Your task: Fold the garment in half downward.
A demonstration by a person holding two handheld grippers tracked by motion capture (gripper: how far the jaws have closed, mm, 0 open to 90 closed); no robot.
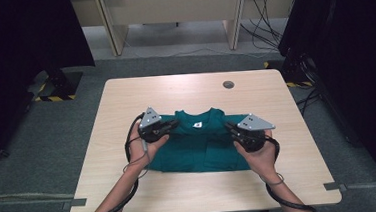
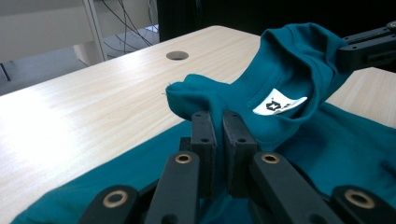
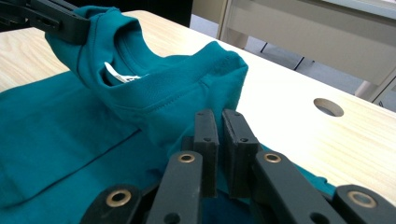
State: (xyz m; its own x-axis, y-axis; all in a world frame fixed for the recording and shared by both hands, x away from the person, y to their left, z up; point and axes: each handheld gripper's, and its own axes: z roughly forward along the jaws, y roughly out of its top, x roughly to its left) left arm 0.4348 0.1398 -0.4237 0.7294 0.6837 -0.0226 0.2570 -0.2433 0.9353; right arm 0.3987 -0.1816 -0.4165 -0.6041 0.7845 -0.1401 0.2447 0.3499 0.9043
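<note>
Teal fabric of a folded T-shirt (image 1: 204,147) lies at the centre of the high view, on the near half of a pale wooden counter (image 1: 125,98). The shirt's collar end points toward the top of the frame, and a white label (image 1: 197,125) shows inside the neck.

Left of centre in that view, the left tool (image 1: 170,124) sits at the shirt's upper left corner, held by the person's left hand (image 1: 146,145). In the left gripper view its two black jaws stand pressed together at the lower middle of the frame, with a fold of the shirt's shoulder (image 2: 196,95) pinched between them and lifted off the counter; the label (image 2: 279,103) lies just right of them.

Right of centre in the high view, the right tool (image 1: 231,128) sits at the shirt's upper right corner, held by the right hand (image 1: 259,156). In the right gripper view its jaws are likewise closed tight on the other shoulder fold (image 3: 219,77), which rises above the flat body of the shirt at the left of that frame.

A round cable hole (image 1: 228,84) lies in the counter, upper right of the shirt and well apart from it.
</note>
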